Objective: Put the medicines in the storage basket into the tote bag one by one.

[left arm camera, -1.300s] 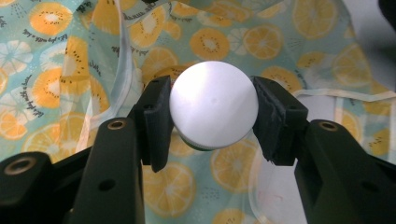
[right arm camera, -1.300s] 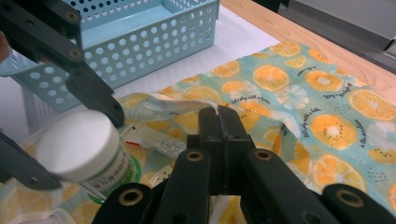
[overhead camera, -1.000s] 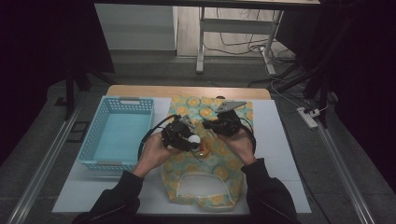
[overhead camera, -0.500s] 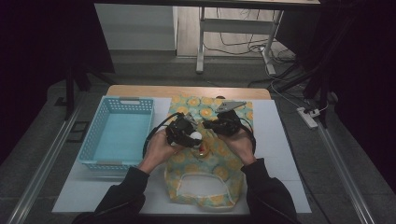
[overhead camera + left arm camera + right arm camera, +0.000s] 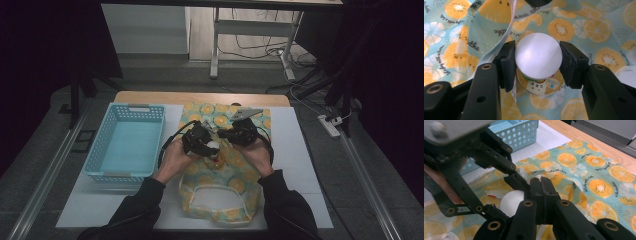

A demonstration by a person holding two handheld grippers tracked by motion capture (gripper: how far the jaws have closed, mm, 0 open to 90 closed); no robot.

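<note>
Orange-print cloth bag (image 5: 220,175) lies flat on the white mat, and your left gripper (image 5: 537,58) has the white-capped bottle (image 5: 538,56) squeezed between its pads, right over the fabric. Your right gripper (image 5: 540,185) is pinched shut on the bag's edge. Bottle's not inside yet, I'd say; that's what's left. Blue basket (image 5: 126,142) sits beside the bag; dark room, cables on the floor behind.

High view dim, soft; room beyond the white table (image 5: 300,150) nearly black. Left gripper view bright, glare washing out the white cap (image 5: 538,55). Right gripper view: near jaws blurred, cloth (image 5: 599,170) behind them sharper.
</note>
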